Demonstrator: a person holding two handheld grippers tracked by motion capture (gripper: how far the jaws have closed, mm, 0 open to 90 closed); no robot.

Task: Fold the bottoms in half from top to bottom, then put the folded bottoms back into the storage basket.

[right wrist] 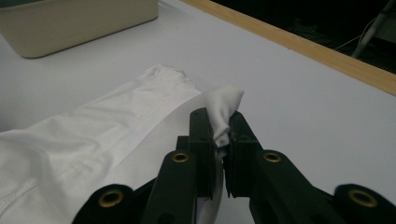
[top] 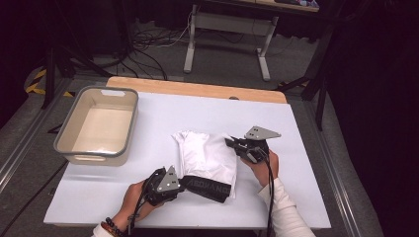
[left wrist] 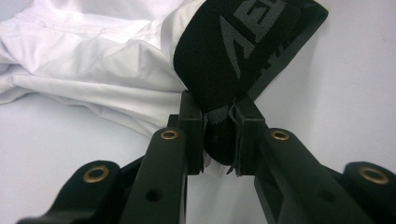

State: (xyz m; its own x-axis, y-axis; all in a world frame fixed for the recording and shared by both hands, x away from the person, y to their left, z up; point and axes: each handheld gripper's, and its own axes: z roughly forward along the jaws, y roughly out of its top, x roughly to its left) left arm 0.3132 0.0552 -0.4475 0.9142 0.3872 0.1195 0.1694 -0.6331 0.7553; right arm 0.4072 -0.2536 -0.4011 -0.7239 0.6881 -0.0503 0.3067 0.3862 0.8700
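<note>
Tub (top: 97,124): grey-rimmed, beige inside, at the far left of the table (top: 301,163); well apart from the garment. In the right gripper view its wall shows at the top left (right wrist: 79,18).
Left hand (top: 131,200): comes in from the near edge, left of centre, with bead bracelets at the wrist.
Left gripper (top: 182,183): low over the table near the near edge, pointing right. Its jaws are pressed together on the black band (left wrist: 233,51), which runs up between the pads in the left gripper view.
Band: black elastic with grey lettering, at the near end of the garment (top: 207,153); in the high view it lies just right of the left gripper (top: 207,186).
Garment: white cloth, folded into a rough rectangle at the table's centre, lying flat between the two grippers; creases and a stitched seam show (right wrist: 93,126).
Right gripper (top: 231,143): at the garment's far right corner, pointing left. Its jaws pinch a small bunched tuft of the white cloth (right wrist: 224,109), lifted a little off the table.
Right hand (top: 264,165): right of the garment, white sleeve behind it.
Table: white top with a wooden strip along the far edge (right wrist: 303,44).
</note>
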